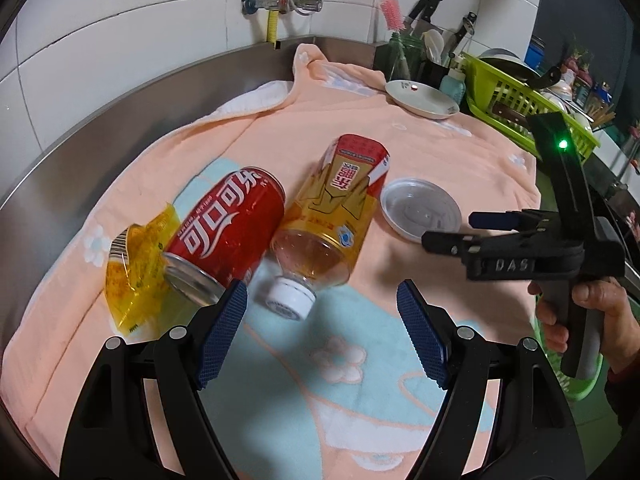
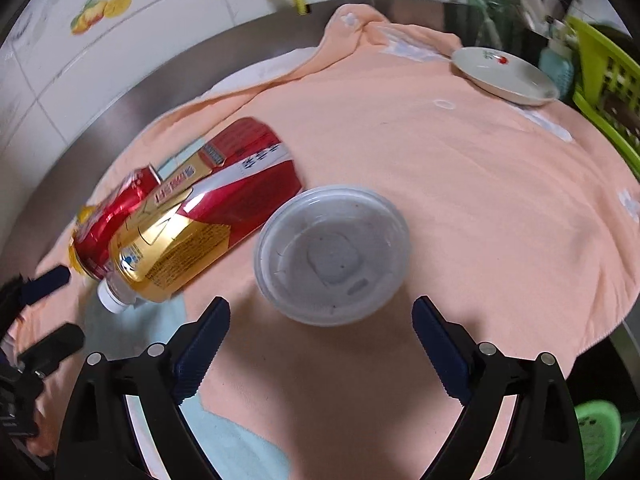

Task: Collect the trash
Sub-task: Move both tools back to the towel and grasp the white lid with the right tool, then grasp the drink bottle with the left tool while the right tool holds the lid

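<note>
On the peach towel (image 1: 420, 148) a red cola can (image 1: 224, 224) lies on its side against a gold-labelled plastic bottle (image 1: 332, 212) with a white cap (image 1: 290, 298). A crumpled yellow wrapper (image 1: 140, 276) sits left of the can. A clear round plastic lid (image 2: 332, 254) lies right of the bottle (image 2: 188, 232). My left gripper (image 1: 322, 292) is open above the bottle's cap end, its pads touching nothing. My right gripper (image 2: 320, 308) is open wide just short of the lid, nothing between its fingers. It also shows in the left wrist view (image 1: 450, 229), held by a hand (image 1: 580, 312).
A white plate (image 1: 424, 98) rests at the towel's far edge beside a green dish basket (image 1: 532, 100) and a holder with knives (image 1: 424, 20). A steel counter wall (image 1: 120, 120) curves along the left and back. A green bin (image 2: 596, 432) stands below the counter's right edge.
</note>
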